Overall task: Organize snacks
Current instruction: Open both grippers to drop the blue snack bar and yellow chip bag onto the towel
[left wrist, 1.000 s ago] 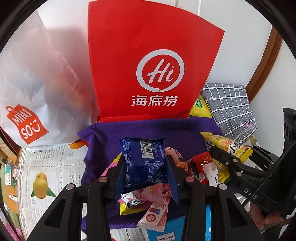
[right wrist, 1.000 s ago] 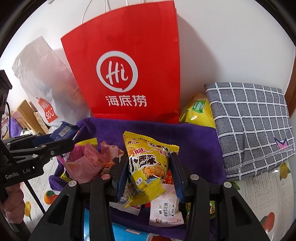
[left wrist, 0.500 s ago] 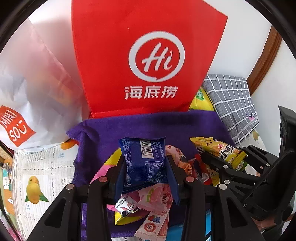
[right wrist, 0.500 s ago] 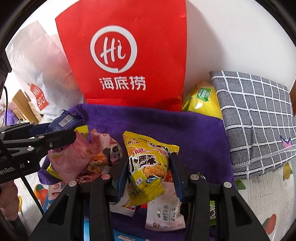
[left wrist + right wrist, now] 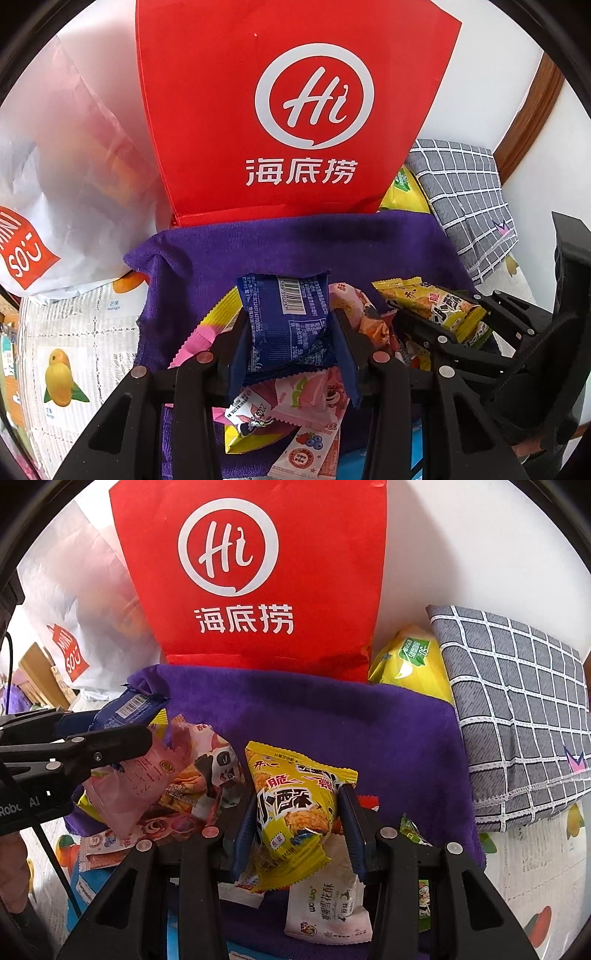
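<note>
My left gripper (image 5: 290, 325) is shut on a dark blue snack packet (image 5: 286, 314) with a barcode, held above a purple towel (image 5: 295, 251). My right gripper (image 5: 297, 808) is shut on a yellow snack packet (image 5: 295, 797) with black lettering. Each gripper shows in the other's view: the right one with its yellow packet (image 5: 432, 306) at the right, the left one with its blue packet (image 5: 122, 712) at the left. Several loose snack packets, pink (image 5: 133, 786), white (image 5: 328, 904) and others, lie heaped on the towel below both grippers.
A tall red paper bag (image 5: 295, 110) stands against the wall behind the towel. A white plastic bag (image 5: 55, 166) sits to its left, a grey checked cushion (image 5: 517, 701) and a yellow-green pack (image 5: 410, 661) to its right. A fruit-print cloth (image 5: 74, 350) covers the table.
Both grippers have sunk toward the towel with their packets still held; the red bag and towel now sit larger and nearer in both views.
</note>
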